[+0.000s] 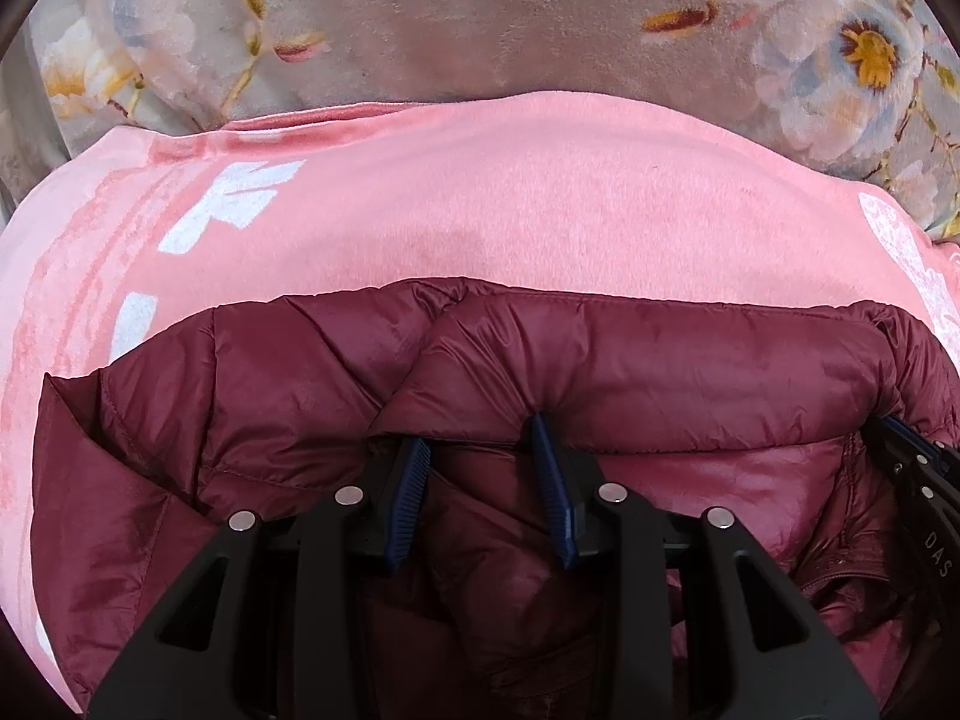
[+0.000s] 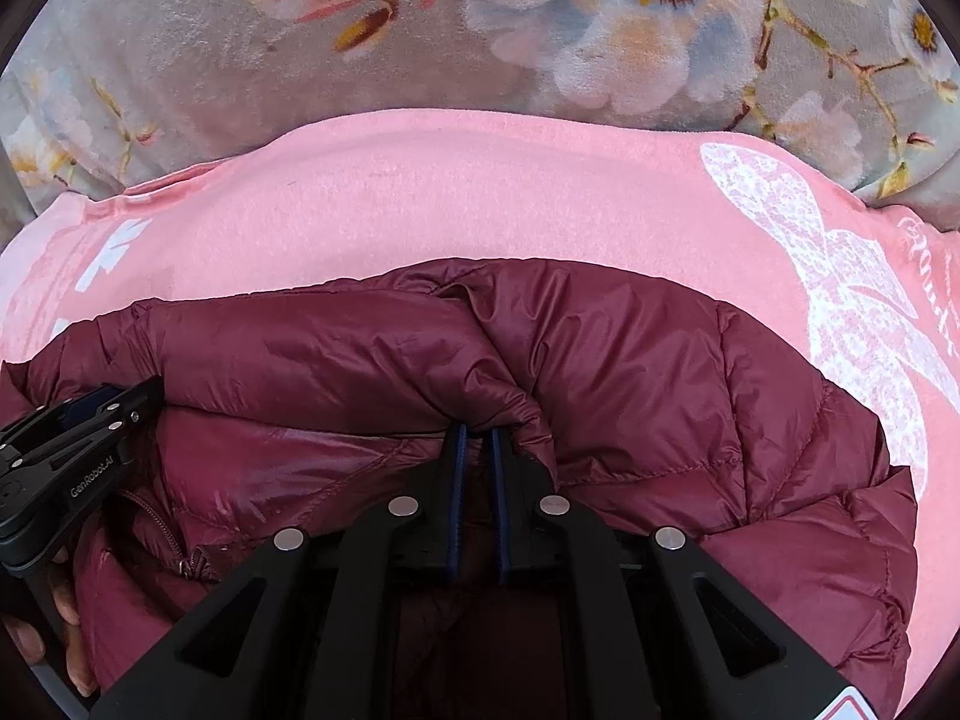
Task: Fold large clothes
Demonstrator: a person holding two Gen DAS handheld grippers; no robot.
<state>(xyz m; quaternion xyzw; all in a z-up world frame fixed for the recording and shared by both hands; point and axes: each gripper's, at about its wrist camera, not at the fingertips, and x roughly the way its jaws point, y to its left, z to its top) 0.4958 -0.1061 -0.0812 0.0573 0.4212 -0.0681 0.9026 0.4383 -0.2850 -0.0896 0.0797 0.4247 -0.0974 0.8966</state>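
I had the jacket (image 1: 600,360) bunched at six o'clock on the pink blanket (image 1: 480,192). My left claw (image 1: 480,450) held a puffy fold; my right claw (image 2: 476,438) pinched its edge, nearly closed.

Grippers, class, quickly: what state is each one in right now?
Left gripper: closed on a thick fold of the jacket.
Right gripper: nearly shut, pinching a bunched fold of the jacket.
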